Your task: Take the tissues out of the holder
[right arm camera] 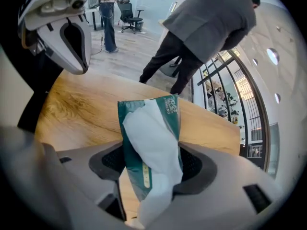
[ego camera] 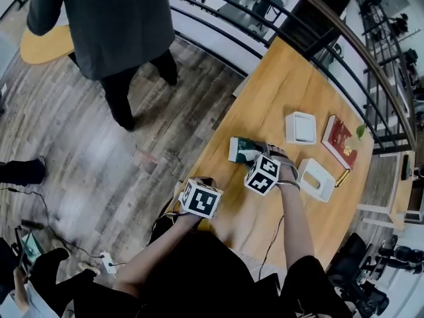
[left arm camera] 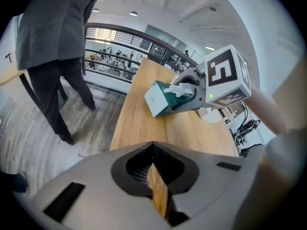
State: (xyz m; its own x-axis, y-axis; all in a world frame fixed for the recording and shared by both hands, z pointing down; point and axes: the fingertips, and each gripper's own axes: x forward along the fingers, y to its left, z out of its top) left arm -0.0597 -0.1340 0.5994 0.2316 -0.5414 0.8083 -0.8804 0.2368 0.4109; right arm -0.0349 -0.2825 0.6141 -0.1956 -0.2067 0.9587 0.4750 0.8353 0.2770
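A green tissue pack (ego camera: pixel 240 149) with white tissue spilling from its slit lies over the wooden table (ego camera: pixel 278 85). My right gripper (ego camera: pixel 260 159) is shut on the pack's near end. In the right gripper view the pack (right arm camera: pixel 148 128) stands between the jaws, with a tissue hanging toward the camera. The white holder (ego camera: pixel 316 179) sits empty on the table to the right of that gripper. A second white square piece (ego camera: pixel 301 127) lies farther back. My left gripper (ego camera: pixel 199 185) hovers at the table's near left edge, shut on nothing. Its jaws (left arm camera: pixel 154 176) leave only a thin slit.
A red book (ego camera: pixel 339 141) lies beside the white pieces near the right edge. A person in a grey coat (ego camera: pixel 106 25) stands on the plank floor to the table's left. A dark railing (ego camera: pixel 265 18) runs behind the table. Cables and a power strip (ego camera: pixel 107 262) lie on the floor.
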